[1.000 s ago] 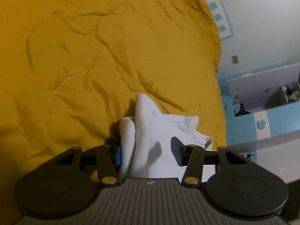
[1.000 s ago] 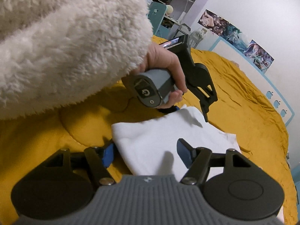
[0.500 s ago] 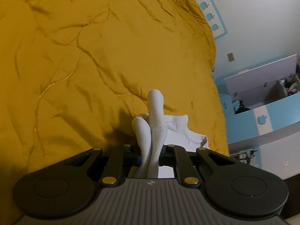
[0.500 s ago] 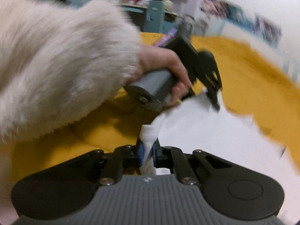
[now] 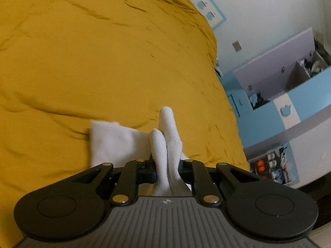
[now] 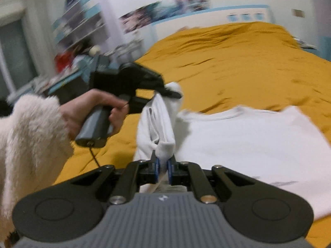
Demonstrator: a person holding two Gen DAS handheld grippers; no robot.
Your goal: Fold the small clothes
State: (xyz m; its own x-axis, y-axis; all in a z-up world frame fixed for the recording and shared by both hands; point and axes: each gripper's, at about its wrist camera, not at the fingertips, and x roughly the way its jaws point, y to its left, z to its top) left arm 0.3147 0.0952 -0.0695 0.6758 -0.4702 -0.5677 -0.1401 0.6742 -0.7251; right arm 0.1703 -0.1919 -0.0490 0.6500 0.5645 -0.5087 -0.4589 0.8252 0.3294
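Jaws on both grippers are pressed together on fabric: the left gripper (image 5: pixel 166 168) pinches a bunched fold of the small white knit cotton garment (image 5: pixel 115 142), and the right gripper (image 6: pixel 163 170) pinches another bunched part of the same garment (image 6: pixel 248 140), its blue-padded fingertips (image 6: pixel 156 169) clamped on a rolled edge. In the right wrist view the left gripper (image 6: pixel 169 92) appears ahead and slightly left, held by the person's left hand (image 6: pixel 93 109) in a fluffy cream sleeve (image 6: pixel 31 144), with a raised ridge of cloth running from it back to the right jaws. That ridge is the governing relation: its long axis lies roughly along the right gripper's line of sight, so the two grip points sit at opposite ends of one lifted edge. The remainder of the garment lies flat on the mustard-yellow quilted bedspread (image 6: pixel 238 62), to the right of the ridge in the right wrist view and to the left of the jaws in the left wrist view. Judged from this layout, the step in hand is carrying the lifted edge across the flat panel; both ends need to travel sideways together, perpendicular to the ridge, or the fold line will skew. Neither gripper is nearer the flat panel.
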